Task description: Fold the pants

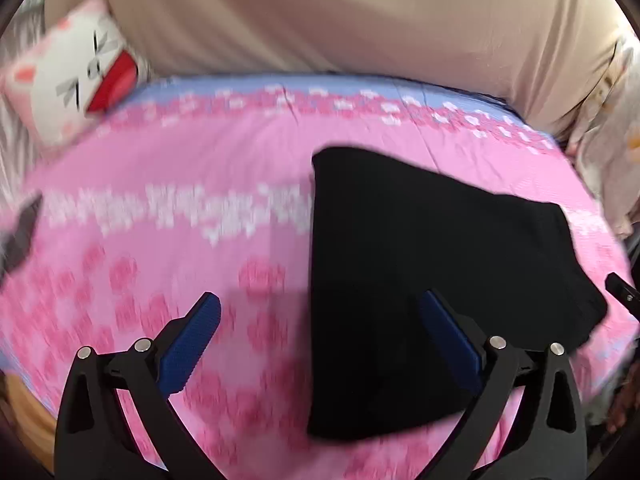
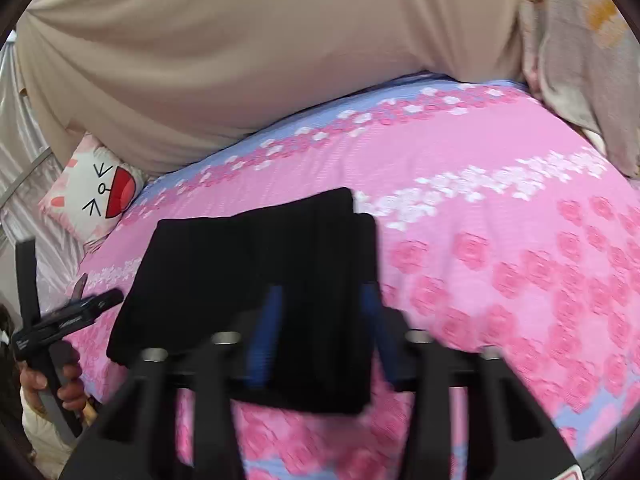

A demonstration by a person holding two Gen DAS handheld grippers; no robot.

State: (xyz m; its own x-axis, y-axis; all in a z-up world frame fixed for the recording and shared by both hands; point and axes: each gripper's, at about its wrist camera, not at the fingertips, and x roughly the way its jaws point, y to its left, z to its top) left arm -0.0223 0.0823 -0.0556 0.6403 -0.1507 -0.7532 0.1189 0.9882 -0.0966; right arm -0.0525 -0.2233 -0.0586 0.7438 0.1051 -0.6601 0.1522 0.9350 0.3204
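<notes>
Both claws, left claw [image 1: 320, 320] and right claw [image 2: 320, 312], are released; the pants [image 1: 420, 280] are folded on the bed [image 1: 160, 168]; probably only smoothing is needed.

Pink flowered bedsheet [image 2: 500, 208] with a blue band covers the bed | cat-face pillow [image 2: 96, 196] at its far corner | beige fabric [image 2: 256, 60] behind | pale flowered cloth [image 2: 584, 48] alongside
</notes>
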